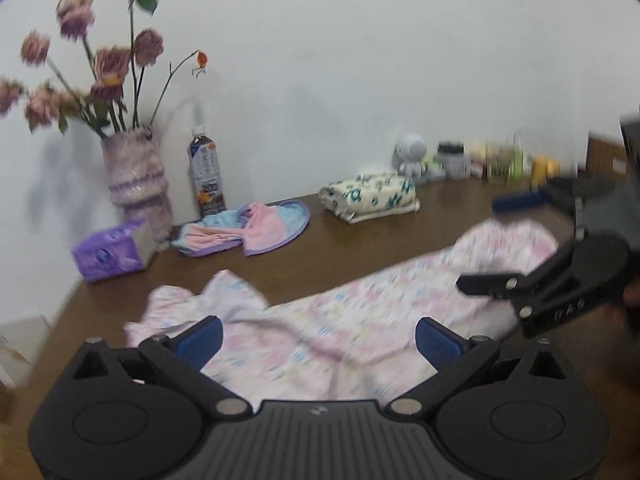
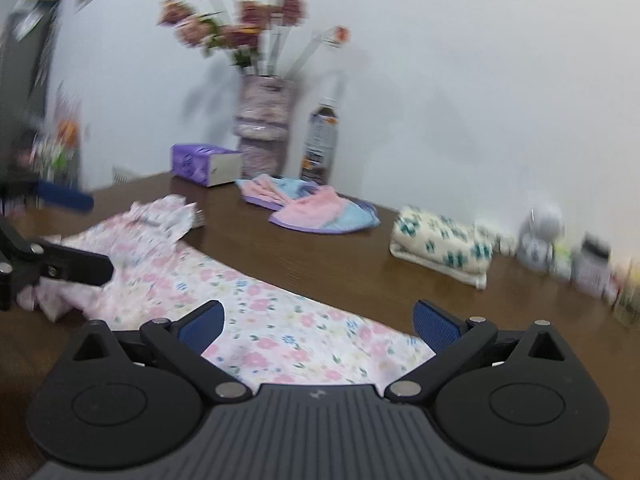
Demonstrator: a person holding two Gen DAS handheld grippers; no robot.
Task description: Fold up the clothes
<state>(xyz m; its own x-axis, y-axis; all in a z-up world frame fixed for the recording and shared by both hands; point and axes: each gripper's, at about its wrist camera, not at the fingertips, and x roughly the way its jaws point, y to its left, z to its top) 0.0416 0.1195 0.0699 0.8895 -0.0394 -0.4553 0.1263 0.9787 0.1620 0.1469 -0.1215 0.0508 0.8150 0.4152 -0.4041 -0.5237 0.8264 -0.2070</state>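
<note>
From the left wrist, I see my left hand-held gripper [image 1: 319, 340] angled down over the floral garment [image 1: 340, 320] on the tabletop [image 1: 360, 236], jaws spread wide, gripping nothing. The right hand-held gripper [image 1: 480, 248] hovers over the garment's far end.

From the right wrist, my right hand-held gripper [image 2: 319, 326] tilts down above the garment [image 2: 272, 320], jaws fully apart, empty.

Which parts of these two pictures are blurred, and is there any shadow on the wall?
Left wrist view: flowers and floral garment smeared, other gripper blurred; vase throws soft grey shadows on the wall. Right wrist view: heavier smear on the flowers, bottle and right-edge clutter; both fisheye-curved.
</note>
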